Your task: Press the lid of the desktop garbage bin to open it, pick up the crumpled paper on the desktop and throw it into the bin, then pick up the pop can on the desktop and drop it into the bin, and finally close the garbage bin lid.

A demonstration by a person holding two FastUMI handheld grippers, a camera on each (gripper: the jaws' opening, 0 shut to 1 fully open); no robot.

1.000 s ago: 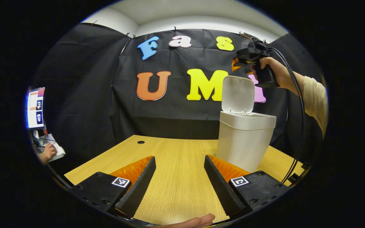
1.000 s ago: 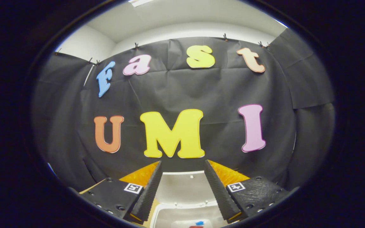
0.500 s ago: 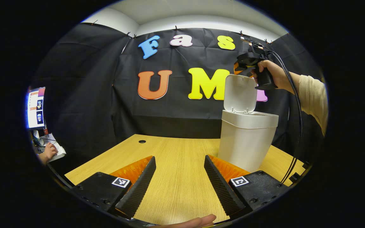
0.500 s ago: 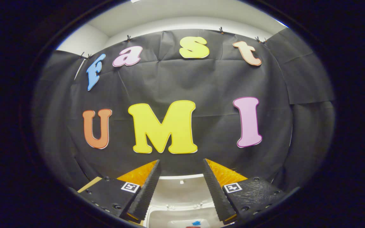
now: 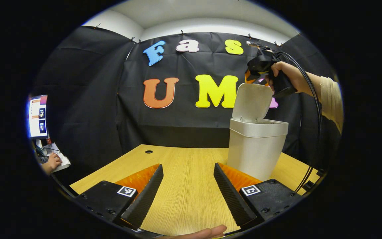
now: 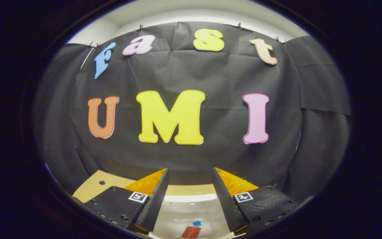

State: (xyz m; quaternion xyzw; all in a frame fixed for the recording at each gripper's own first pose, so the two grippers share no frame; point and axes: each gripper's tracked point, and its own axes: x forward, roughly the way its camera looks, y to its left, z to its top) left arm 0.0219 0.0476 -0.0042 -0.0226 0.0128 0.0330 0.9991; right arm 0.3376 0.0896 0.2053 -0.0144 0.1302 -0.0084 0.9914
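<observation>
The white garbage bin (image 5: pixel 255 152) stands on the wooden table (image 5: pixel 184 159), right of centre in the left gripper view. Its lid (image 5: pixel 252 101) is raised but leans forward over the opening. A hand holds my right gripper (image 5: pixel 251 75) at the lid's top edge. In the right gripper view that gripper (image 6: pixel 190 171) is open, with the lid's pale edge (image 6: pixel 191 198) between its fingers and a red and blue thing (image 6: pixel 191 231) lower down. My left gripper (image 5: pixel 188 165) hangs open over bare table, left of the bin, holding nothing.
A screen (image 5: pixel 37 116) and a person's hand (image 5: pixel 51 162) sit off the table's left edge. The table has a small hole (image 5: pixel 148 151) near its back. A black cable (image 5: pixel 312 159) runs down from the right gripper past the bin.
The lid has tipped from upright to leaning forward over the bin. The right gripper has come down against its top edge and now looks lower. The left gripper has barely moved.
</observation>
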